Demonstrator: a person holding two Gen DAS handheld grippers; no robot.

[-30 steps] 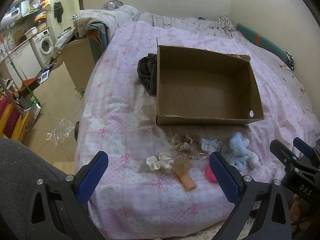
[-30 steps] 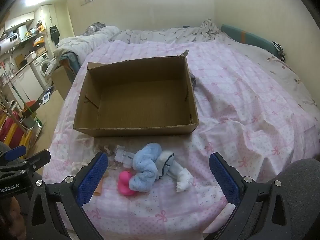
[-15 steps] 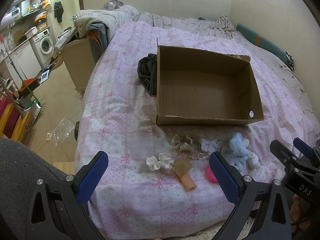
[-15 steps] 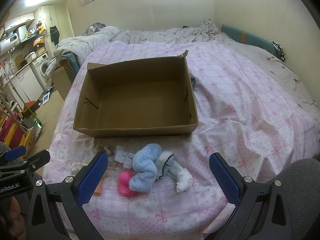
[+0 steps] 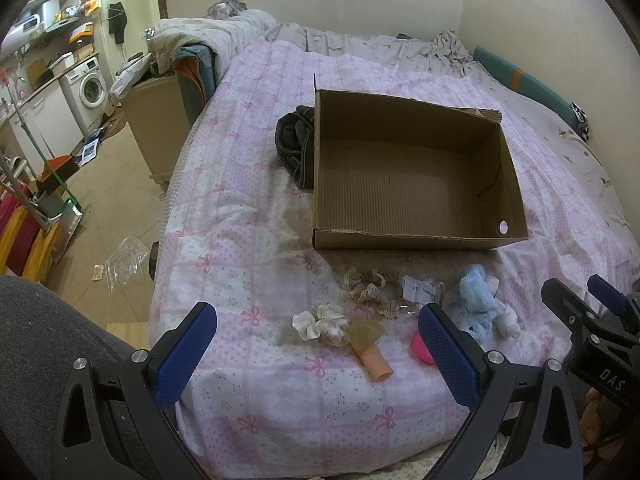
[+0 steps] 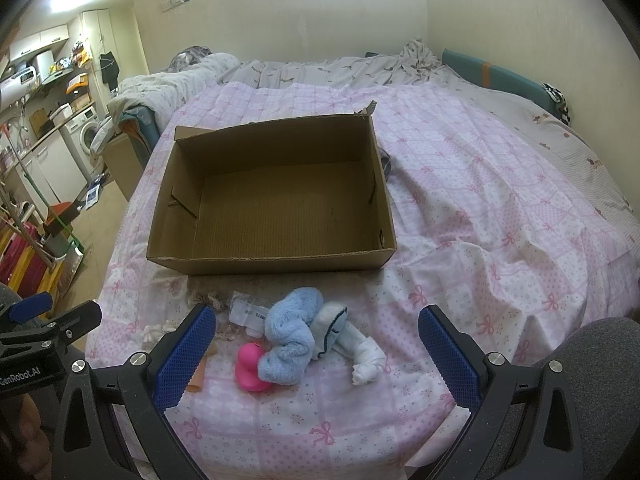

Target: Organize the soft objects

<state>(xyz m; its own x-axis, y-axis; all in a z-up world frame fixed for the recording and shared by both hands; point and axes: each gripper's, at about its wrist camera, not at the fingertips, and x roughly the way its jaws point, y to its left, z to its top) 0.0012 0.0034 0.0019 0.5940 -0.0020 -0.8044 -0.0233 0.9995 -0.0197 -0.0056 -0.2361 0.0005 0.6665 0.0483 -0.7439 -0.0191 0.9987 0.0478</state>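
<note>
One cardboard box (image 5: 416, 172) sits open and empty mid-bed on the pink patterned bedspread (image 5: 240, 216). The soft items lie in a loose row between the box's near wall and the foot edge of the bed.

Count:
- two scrunchies: a beige lace scrunchie (image 5: 370, 288) and a white scrunchie (image 5: 320, 322)
- one tan rubbery tube piece (image 5: 370, 350), nearest the foot edge
- one pink rubber duck (image 6: 250, 366), touching a light blue fluffy sock (image 6: 290, 340)
- one white sock (image 6: 348, 340), against the blue one
- one clear packet with a white label (image 6: 246, 314)

One dark bundle of clothing (image 5: 294, 144) lies against the box's left outer wall.

Left gripper (image 5: 316, 352) and right gripper (image 6: 316, 354): jaws of both spread wide, holding nothing, hovering over the foot of the bed.

Hidden or unclear:
- In the left wrist view the duck is half behind a blue pad, only a pink sliver shows.
- In the right wrist view the scrunchies and tube are mostly covered by the left-side pad.
- The dark bundle is barely visible past the box corner there.
- The label print is unreadable.

Room: a wide bare stretch of bedspread to the right of the box and socks. The left edge of the bed drops to the tiled floor (image 5: 92, 208). The items sit near the foot edge.
</note>
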